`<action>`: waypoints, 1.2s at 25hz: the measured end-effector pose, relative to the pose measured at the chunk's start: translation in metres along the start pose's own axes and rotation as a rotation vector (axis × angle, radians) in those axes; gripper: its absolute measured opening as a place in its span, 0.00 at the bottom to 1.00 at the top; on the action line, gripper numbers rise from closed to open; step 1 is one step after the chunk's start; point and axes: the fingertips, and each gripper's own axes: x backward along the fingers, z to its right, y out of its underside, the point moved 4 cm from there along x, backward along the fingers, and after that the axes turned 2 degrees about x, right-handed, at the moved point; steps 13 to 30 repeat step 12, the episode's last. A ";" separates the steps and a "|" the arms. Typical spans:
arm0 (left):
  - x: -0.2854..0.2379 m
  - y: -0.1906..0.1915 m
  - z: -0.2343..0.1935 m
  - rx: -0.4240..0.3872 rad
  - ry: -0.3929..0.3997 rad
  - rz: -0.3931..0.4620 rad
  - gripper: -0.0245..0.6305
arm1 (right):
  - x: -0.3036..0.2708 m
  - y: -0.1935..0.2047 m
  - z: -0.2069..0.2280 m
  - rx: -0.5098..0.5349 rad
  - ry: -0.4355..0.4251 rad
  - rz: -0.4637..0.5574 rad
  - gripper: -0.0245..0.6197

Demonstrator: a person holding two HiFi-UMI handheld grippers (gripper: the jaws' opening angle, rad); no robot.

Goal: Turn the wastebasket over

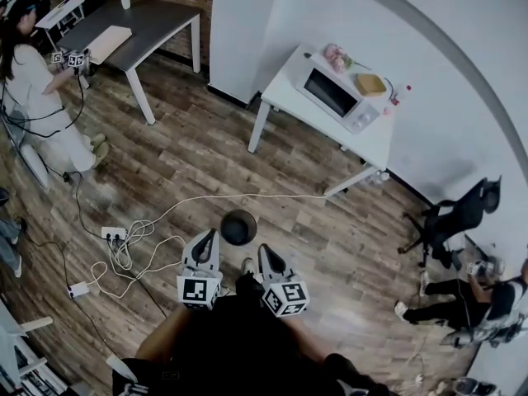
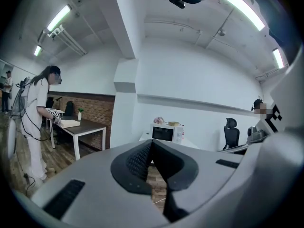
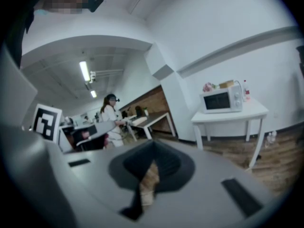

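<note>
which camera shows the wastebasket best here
The head view: it shows the wastebasket whole from above, a dark round shape on the wood floor. The left and right gripper views look across the room and show none of it.

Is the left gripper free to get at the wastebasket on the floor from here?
Probably yes: the wastebasket sits just ahead of the left gripper, with nothing between them. Its jaws are shut, so they would have to open first.
</note>
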 end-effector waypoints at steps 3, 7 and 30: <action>0.000 0.003 0.000 -0.018 0.011 -0.006 0.09 | 0.000 0.005 -0.001 -0.015 -0.009 -0.003 0.09; 0.000 0.007 0.003 -0.012 0.020 -0.016 0.09 | 0.002 0.008 0.000 -0.012 -0.005 -0.006 0.09; 0.002 0.004 0.009 0.052 -0.002 -0.001 0.09 | 0.007 0.007 0.004 -0.010 -0.005 0.002 0.09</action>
